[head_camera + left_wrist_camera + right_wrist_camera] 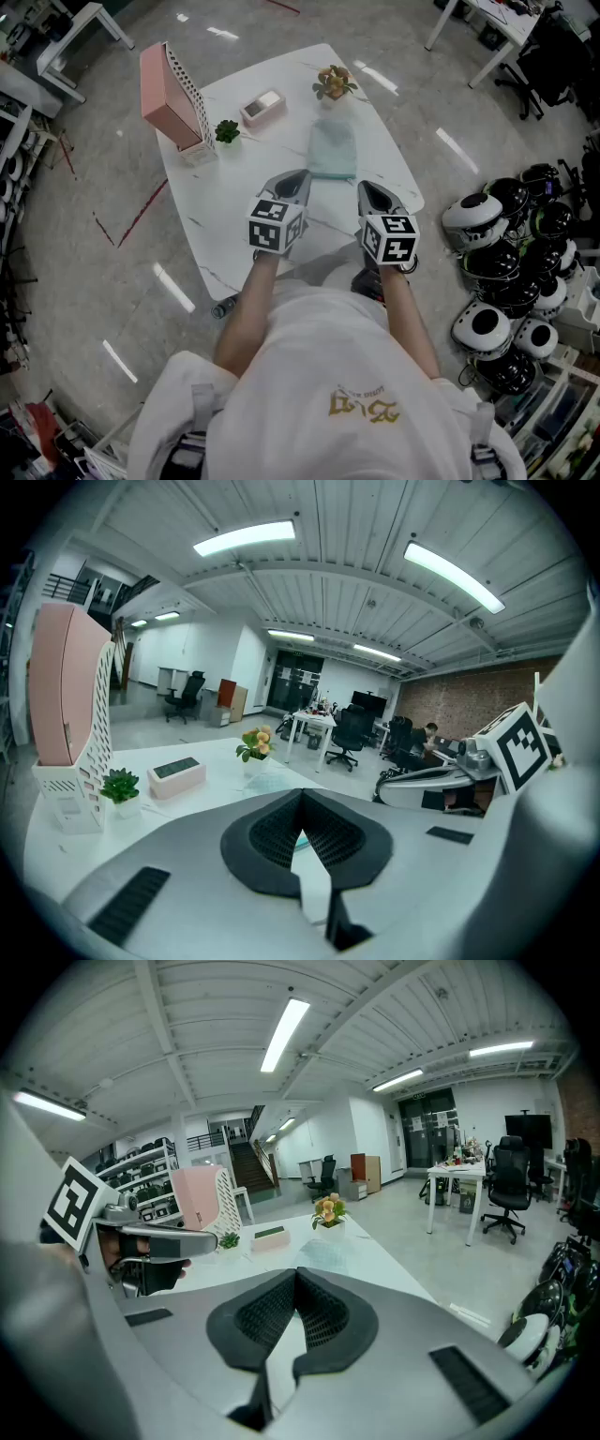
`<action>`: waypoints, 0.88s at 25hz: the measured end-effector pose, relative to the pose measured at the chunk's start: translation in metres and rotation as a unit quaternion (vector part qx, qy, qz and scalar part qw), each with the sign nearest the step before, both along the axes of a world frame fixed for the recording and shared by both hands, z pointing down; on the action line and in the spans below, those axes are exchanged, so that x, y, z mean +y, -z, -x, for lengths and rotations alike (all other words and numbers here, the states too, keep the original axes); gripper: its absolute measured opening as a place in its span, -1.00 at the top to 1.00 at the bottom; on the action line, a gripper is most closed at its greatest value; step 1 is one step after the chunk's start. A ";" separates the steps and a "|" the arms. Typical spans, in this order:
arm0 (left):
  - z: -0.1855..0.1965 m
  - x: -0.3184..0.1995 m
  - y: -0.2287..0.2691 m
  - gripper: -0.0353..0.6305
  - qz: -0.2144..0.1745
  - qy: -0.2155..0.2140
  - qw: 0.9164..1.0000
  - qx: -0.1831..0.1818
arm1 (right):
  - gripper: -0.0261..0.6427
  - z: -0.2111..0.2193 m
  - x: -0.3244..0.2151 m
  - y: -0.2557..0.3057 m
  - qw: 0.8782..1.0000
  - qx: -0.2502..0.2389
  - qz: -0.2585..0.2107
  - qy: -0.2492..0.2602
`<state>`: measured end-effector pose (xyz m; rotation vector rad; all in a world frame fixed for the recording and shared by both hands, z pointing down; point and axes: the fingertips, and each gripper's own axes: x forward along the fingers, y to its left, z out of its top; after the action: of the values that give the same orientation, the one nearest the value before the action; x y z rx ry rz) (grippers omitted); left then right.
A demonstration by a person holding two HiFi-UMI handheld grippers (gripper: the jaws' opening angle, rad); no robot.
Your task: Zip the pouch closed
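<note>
Left hand-held gripper (296, 180): shut, jaws pressed together, nothing between them. Right hand-held gripper (372, 192): same, shut and empty. Both held side by side over near edge of white tabletop (216, 234), pointing away and slightly down. Pale teal pouch (333, 150) flat on tabletop just beyond the tips, roughly between them, touching neither. Flower pot (334, 82) right behind pouch. Further left: pink box (262, 106), small green plant (227, 131), pink file holder (173, 98) upright. Helmets (502, 281) on floor, far right.
</note>
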<state>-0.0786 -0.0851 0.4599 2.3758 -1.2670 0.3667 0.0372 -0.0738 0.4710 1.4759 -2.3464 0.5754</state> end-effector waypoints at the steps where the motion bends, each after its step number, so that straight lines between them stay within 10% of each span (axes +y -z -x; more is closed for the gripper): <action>1: 0.000 0.000 0.000 0.84 0.000 0.000 1.000 0.000 | 0.89 0.000 0.000 0.000 1.000 -0.001 0.001 0.000; 22: -0.006 0.000 -0.006 0.84 0.010 -0.005 1.000 0.003 | 0.89 -0.004 -0.001 -0.003 1.000 -0.013 0.014 0.007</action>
<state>-0.0726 -0.0849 0.4656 2.3653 -1.2434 0.3731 0.0407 -0.0748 0.4745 1.4482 -2.3560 0.6243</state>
